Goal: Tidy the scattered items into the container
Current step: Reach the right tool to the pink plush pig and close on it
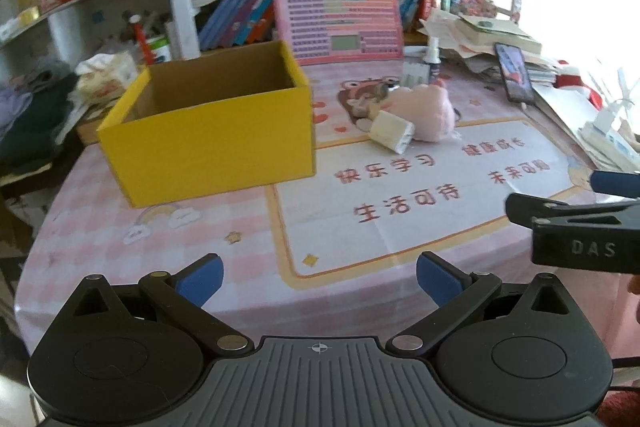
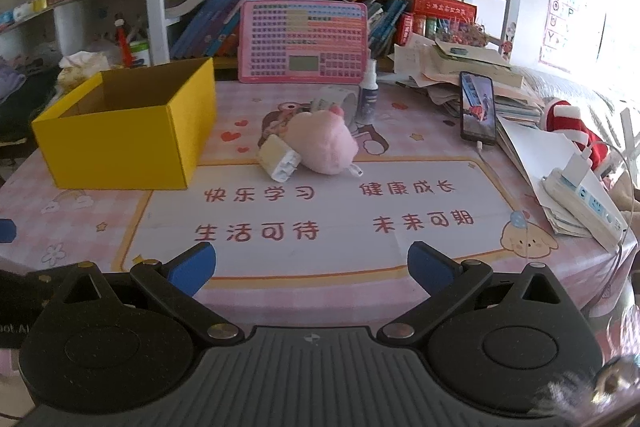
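Fingers of both grippers are spread wide, grasping nothing. One yellow box sits empty on the counter. Right of it cluster one pink plush toy, one white block touching it, one spray bottle (upright, easily toppled in a careless reach) and a roll behind.

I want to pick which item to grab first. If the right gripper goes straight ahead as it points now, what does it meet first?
Probably the pink plush toy, with the small white box just left of that line. The right gripper is open; only bare mat lies between. Depth is uncertain.
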Tool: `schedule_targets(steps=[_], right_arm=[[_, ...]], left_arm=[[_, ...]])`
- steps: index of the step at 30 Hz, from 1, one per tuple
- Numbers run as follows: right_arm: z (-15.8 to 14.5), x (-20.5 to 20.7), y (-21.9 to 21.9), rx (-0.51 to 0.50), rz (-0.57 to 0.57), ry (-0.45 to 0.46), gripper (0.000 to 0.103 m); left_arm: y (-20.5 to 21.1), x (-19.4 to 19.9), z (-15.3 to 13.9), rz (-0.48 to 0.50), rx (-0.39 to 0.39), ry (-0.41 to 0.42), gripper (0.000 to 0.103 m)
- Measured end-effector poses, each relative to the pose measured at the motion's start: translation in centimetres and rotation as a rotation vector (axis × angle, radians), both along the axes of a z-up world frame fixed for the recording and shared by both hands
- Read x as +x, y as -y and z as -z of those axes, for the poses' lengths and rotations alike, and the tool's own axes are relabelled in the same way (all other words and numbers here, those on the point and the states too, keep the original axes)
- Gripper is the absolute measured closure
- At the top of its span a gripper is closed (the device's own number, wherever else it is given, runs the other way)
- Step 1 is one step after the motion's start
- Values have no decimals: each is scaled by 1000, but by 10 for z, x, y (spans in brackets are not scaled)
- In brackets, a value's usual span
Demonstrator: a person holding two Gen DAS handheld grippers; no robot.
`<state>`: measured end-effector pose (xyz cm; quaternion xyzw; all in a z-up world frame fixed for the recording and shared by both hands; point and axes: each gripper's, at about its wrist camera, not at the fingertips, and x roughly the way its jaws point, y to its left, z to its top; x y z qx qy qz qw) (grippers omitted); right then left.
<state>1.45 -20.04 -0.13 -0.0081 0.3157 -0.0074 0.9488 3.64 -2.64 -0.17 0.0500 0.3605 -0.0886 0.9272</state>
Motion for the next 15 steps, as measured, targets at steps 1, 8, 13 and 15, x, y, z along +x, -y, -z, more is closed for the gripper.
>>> schedule_targets(steps=[1, 8, 13, 15], right_arm=[[1, 2, 2, 1, 3, -1, 0], [6, 26, 21, 19, 33, -10, 0], [7, 49, 33, 23, 33, -23, 0], [8, 58, 37, 19, 25, -27, 0]], left_arm=[[4, 2, 1, 16, -2, -3, 0], [28, 20, 6, 92, 11, -18, 0], [39, 39, 8, 116, -7, -26, 0], [43, 49, 9, 127, -24, -30, 0]])
